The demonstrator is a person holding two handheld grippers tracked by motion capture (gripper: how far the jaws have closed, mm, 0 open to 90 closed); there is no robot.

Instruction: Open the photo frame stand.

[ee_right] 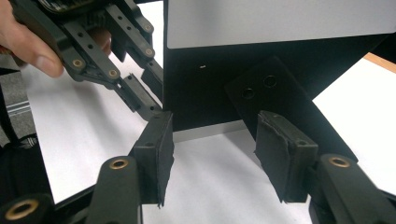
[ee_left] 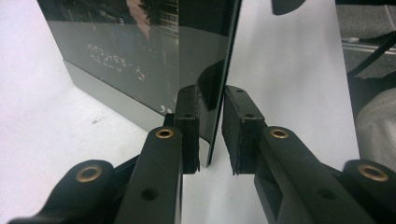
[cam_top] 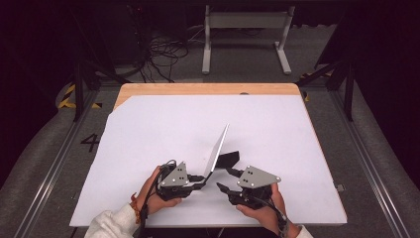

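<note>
Between the left claw's jaws: the thin near edge of the upright panel (cam_top: pixel 218 148), one pad on its dark glass side and the other on its back.
Left claw (cam_top: pixel 202 179): closed down narrow around that edge. In the left gripper view a sliver of gap shows on each side, so it brackets the panel and, to my eye, does not yet pinch it.
Right claw (cam_top: pixel 224 179): spread wide with nothing between the pads.
Ahead of the right claw: the panel's back, pale above and black below, with the black stand (cam_top: pixel 229 158) slanting down from it towards the right pad.
Where the panel sits: just beyond both claws on the white table (cam_top: pixel 163 119), leaning away to the left on its lower edge and propped from behind by the stand.
Left claw to right claw: near each other at the panel's lower near corner, not touching.
Done so far: both claws are brought in, and the left one is lined up on the edge.
Left to do, as I judge it: press the left pads home for a firm hold, then bring the right claw onto the stand or the back. The panel itself looks unmoved on its prop.
Stage: early; approach made, grip not yet taken.
</note>
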